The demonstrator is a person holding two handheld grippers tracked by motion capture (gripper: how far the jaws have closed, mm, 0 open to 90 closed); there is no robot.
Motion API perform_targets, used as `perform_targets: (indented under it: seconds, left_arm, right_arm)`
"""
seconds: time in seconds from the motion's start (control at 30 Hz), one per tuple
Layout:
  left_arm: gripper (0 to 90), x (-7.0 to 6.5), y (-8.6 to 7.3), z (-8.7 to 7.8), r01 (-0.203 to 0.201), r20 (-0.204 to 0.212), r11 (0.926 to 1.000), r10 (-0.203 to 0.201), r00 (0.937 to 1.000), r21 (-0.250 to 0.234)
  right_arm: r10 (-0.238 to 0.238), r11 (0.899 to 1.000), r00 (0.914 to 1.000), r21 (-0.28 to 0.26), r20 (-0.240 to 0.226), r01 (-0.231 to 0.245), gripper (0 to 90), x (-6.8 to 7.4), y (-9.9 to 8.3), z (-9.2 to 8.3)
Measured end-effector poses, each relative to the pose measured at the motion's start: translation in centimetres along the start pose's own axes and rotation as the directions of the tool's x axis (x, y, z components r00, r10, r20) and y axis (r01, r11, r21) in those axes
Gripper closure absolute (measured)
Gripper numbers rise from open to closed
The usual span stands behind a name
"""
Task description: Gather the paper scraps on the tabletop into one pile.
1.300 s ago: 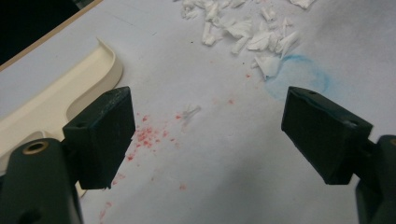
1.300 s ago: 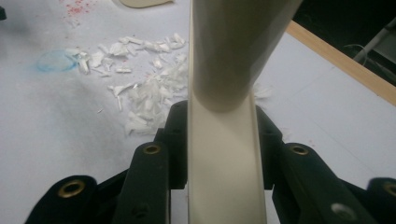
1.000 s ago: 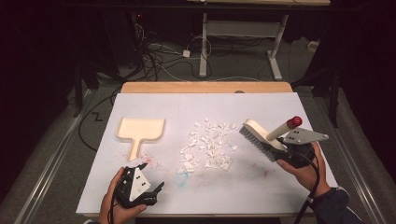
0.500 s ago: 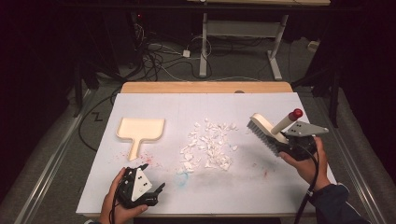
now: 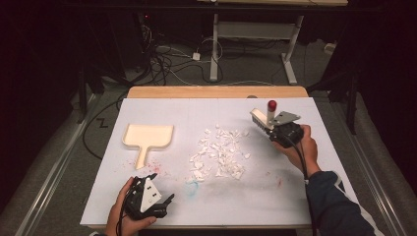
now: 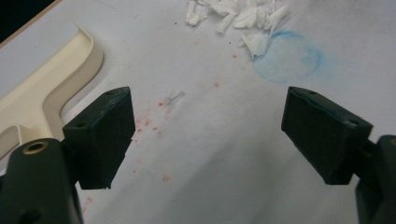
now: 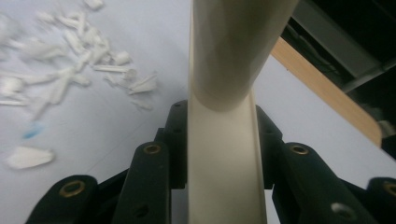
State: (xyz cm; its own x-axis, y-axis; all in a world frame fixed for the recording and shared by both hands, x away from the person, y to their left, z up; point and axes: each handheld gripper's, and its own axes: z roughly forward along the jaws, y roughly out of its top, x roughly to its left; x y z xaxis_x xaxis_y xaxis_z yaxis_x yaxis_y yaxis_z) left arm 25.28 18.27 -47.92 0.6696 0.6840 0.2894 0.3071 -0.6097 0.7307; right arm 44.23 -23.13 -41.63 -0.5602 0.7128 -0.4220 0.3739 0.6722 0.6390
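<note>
The right tongs (image 5: 273, 132) are pinching the cream handle of a brush (image 5: 263, 118), whose red-tipped end points up and whose bristle head sits at about 10 o'clock from the hand, over the table (image 5: 305, 206) just off the upper right edge of the paper scraps (image 5: 219, 155). In the right gripper view the handle (image 7: 224, 140) runs straight up between the two black jaws, which press on it from both sides, with scraps (image 7: 70, 70) scattered at 10 o'clock. The left tongs (image 5: 162, 205) rest near the table's front edge at about 7 o'clock from the scraps, jaws spread wide with nothing between them; in the left gripper view bare white tabletop with red specks lies in the gap, a blue ring stain (image 6: 289, 58) at 1 o'clock and the cream dustpan (image 6: 51, 88) at 10 o'clock. In the high view the dustpan (image 5: 147, 137) lies flat at 9 o'clock from the scraps, its handle pointing toward the person, well apart from both tongs
</note>
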Motion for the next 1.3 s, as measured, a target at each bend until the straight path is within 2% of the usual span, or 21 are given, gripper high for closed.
perform_targets:
  seconds: [0.03, 0.1, 0.2, 0.3, 0.37, 0.47, 0.5, 0.53, 0.57, 0.6, 0.63, 0.67, 0.7, 0.73, 0.87, 0.9, 1.03, 1.17, 1.2, 1.23, 1.3]
  left_arm:
    - [16.8, 0.0, 0.0, 0.0, 0.0, 0.0, 1.0, 0.0, 1.0, 0.0]
    - [16.8, 0.0, 0.0, 0.0, -0.004, 0.001, 1.0, 0.004, 1.0, 0.003]
    - [16.7, 0.0, -0.1, 0.2, -0.015, 0.003, 0.9997, 0.015, 0.9999, 0.018]
    - [16.7, -0.2, -0.1, 0.4, -0.024, 0.012, 0.9994, 0.024, 0.9997, 0.026]
    - [16.7, -0.2, -0.1, 0.4, -0.032, 0.015, 0.999, 0.032, 0.9994, 0.03]
    - [16.8, -0.2, -0.1, 0.5, -0.036, 0.016, 0.9986, 0.035, 0.9993, 0.038]
    - [16.8, -0.2, -0.1, 0.5, -0.039, 0.015, 0.9983, 0.038, 0.9992, 0.044]
    - [16.8, -0.2, -0.1, 0.6, -0.041, 0.017, 0.9981, 0.04, 0.9991, 0.046]
    - [16.8, -0.3, -0.1, 0.6, -0.041, 0.018, 0.9981, 0.04, 0.999, 0.047]
    - [16.7, -0.3, -0.1, 0.6, -0.042, 0.019, 0.9981, 0.041, 0.999, 0.046]
    - [16.8, -0.4, 0.0, 0.5, -0.045, 0.02, 0.9981, 0.044, 0.9988, 0.043]
    - [16.7, -0.4, 0.0, 0.5, -0.045, 0.02, 0.9981, 0.044, 0.9988, 0.043]
    - [16.7, -0.4, 0.0, 0.5, -0.042, 0.021, 0.9983, 0.041, 0.9989, 0.041]
    - [16.8, -0.4, 0.0, 0.5, -0.04, 0.021, 0.9984, 0.04, 0.999, 0.04]
    - [16.7, -0.5, 0.0, 0.6, -0.039, 0.025, 0.9983, 0.038, 0.999, 0.043]
    - [16.7, -0.5, 0.0, 0.6, -0.04, 0.025, 0.9983, 0.039, 0.9989, 0.043]
    - [16.7, -0.4, 0.0, 0.5, -0.035, 0.024, 0.9987, 0.034, 0.9991, 0.038]
    - [16.7, -0.4, 0.0, 0.6, -0.035, 0.024, 0.9986, 0.034, 0.9991, 0.04]
    - [16.7, -0.4, 0.0, 0.6, -0.035, 0.024, 0.9986, 0.034, 0.9991, 0.04]
    - [16.7, -0.4, 0.0, 0.6, -0.036, 0.024, 0.9984, 0.035, 0.9991, 0.043]
    - [16.7, -0.3, 0.0, 0.6, -0.036, 0.024, 0.9985, 0.035, 0.9991, 0.041]
  right_arm:
    - [0.0, 1.0, 1.0, 0.0, 0.0, 0.0, 67.7, 0.0, 0.0, 0.0]
    - [-0.045, 0.998, 0.9989, 0.036, 0.013, 0.045, 67.7, 0.9, 0.9, 1.8]
    - [-0.056, 0.998, 0.9984, 0.04, -0.002, 0.056, 67.8, 1.8, 1.7, 2.8]
    - [-0.07, 0.997, 0.9975, 0.042, -0.012, 0.07, 67.8, 2.7, 2.1, 3.2]
    - [-0.078, 0.996, 0.9954, 0.027, -0.055, 0.08, 67.7, 4.0, 2.4, 3.2]
    - [-0.083, 0.997, 0.9921, -0.013, -0.094, 0.082, 67.6, 5.5, 2.5, 2.4]
    - [-0.083, 0.997, 0.9921, -0.013, -0.094, 0.082, 67.6, 5.5, 2.5, 2.4]
    - [-0.083, 0.996, 0.9848, -0.045, -0.152, 0.077, 67.5, 6.8, 2.5, 1.5]
    - [-0.083, 0.996, 0.9848, -0.045, -0.152, 0.077, 67.5, 6.8, 2.5, 1.5]
    - [-0.092, 0.995, 0.9812, -0.05, -0.17, 0.084, 67.5, 7.2, 2.5, 1.2]
    - [-0.124, 0.991, 0.9712, -0.074, -0.203, 0.111, 67.5, 8.4, 2.5, 0.2]
    - [-0.124, 0.991, 0.9712, -0.074, -0.203, 0.111, 67.5, 8.4, 2.5, 0.2]
    - [-0.155, 0.986, 0.9595, -0.097, -0.235, 0.136, 67.7, 9.2, 2.5, -1.0]
    - [-0.165, 0.984, 0.9548, -0.109, -0.247, 0.142, 67.7, 9.4, 2.5, -1.6]
    - [-0.165, 0.981, 0.9515, -0.14, -0.259, 0.132, 67.7, 9.2, 2.5, -3.3]
    - [-0.159, 0.98, 0.9567, -0.159, -0.244, 0.122, 67.7, 8.7, 2.8, -4.2]
    - [-0.131, 0.979, 0.9668, -0.183, -0.22, 0.09, 67.7, 6.8, 3.7, -5.0]
    - [-0.098, 0.981, 0.98, -0.182, -0.173, 0.066, 67.7, 4.8, 4.3, -3.9]
    - [-0.098, 0.981, 0.98, -0.182, -0.173, 0.066, 67.7, 4.8, 4.3, -3.9]
    - [-0.087, 0.985, 0.985, -0.157, -0.149, 0.063, 67.7, 3.9, 4.6, -2.6]
    - [-0.083, 0.99, 0.9897, -0.127, -0.116, 0.068, 67.6, 3.3, 5.0, -1.2]
